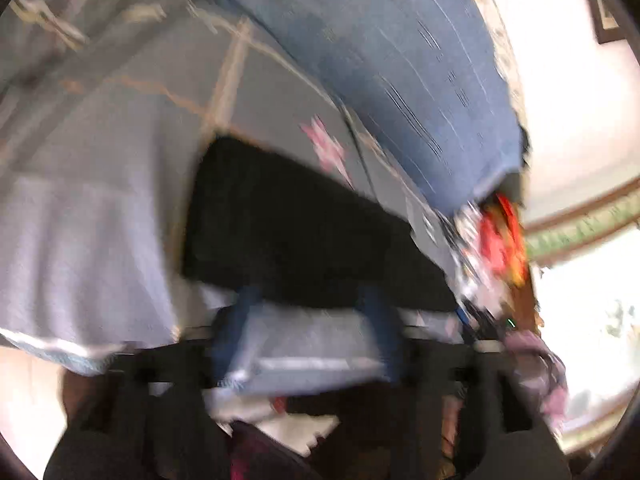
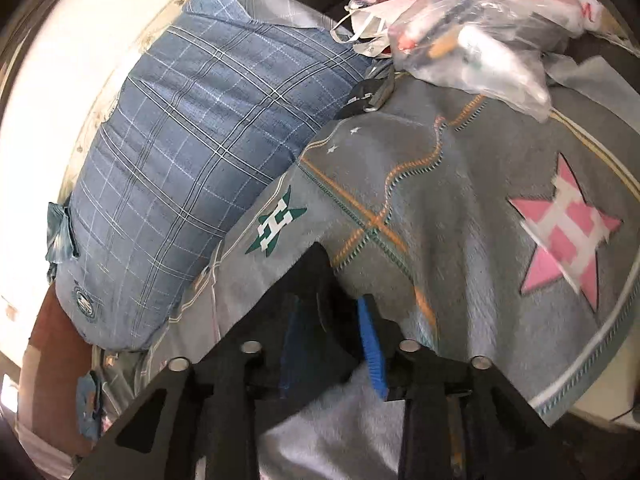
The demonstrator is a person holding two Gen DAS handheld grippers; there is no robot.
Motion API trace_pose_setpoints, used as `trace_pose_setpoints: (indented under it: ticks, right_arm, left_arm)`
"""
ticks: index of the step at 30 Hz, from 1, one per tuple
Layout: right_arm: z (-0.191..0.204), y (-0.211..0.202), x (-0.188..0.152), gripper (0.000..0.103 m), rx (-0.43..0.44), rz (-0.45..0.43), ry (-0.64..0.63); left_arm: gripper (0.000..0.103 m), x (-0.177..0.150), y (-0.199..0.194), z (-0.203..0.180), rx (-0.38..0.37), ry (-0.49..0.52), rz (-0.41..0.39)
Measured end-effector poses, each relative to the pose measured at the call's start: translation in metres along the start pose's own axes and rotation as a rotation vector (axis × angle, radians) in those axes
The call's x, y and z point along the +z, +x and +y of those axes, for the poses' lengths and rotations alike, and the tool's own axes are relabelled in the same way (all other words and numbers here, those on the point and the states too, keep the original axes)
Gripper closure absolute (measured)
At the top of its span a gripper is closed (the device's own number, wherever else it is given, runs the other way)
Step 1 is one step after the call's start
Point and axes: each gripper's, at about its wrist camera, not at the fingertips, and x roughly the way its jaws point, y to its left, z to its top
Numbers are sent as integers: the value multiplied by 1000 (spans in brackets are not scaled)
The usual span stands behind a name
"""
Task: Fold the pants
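Bed cover [image 2: 460, 208]: grey blanket with stitched orange lines, a pink star [image 2: 568, 228] and a green star [image 2: 276, 220]; it spreads under everything.
Pillow [image 2: 180, 168]: blue plaid, lying along the blanket's far edge by the pale wall, just beside the green star; in the left wrist view it is a blurred blue shape [image 1: 400, 60] at upper right.
Bags [image 2: 472, 28]: clear plastic heap with a red one behind it, resting on the blanket past the pillow's end.
Pants [image 1: 296, 224]: black, a flat folded slab on the blanket just ahead of the left tool; in the right wrist view one dark edge [image 2: 320, 300] sits between that tool's pads.
Left tool [image 1: 308, 320]: blue pads well apart, nothing pinched; the view is motion-blurred.
Right tool [image 2: 332, 340]: pads partly apart, straddling the black cloth; the near pad stands clear of it.
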Motion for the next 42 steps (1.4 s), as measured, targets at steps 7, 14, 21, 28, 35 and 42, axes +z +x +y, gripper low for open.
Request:
trace_pose_setpoints:
  ticks: [7,14,21,28,35,42]
  right_arm:
    - [31,47,6,100,-73,162,-227]
    - [87,-16,45,103,58,-160,-401]
    - [5,32,31,96,-103,77,-183]
    - [42,64,25,64,-80,126,-280]
    - [57,53,5,98,-132,82,-476]
    - [56,52,0,88,-277,74,-453]
  left_arm:
    - [25,35,64,19,67,-185,90]
    - [24,24,66,-5,166,-85,47]
    - [25,19,57,8,146,-117,65]
    - [23,29,62,1,130,-163,20]
    - [23,23,61,4,140,-174,23]
    - [23,20,40,19,77,-211,1]
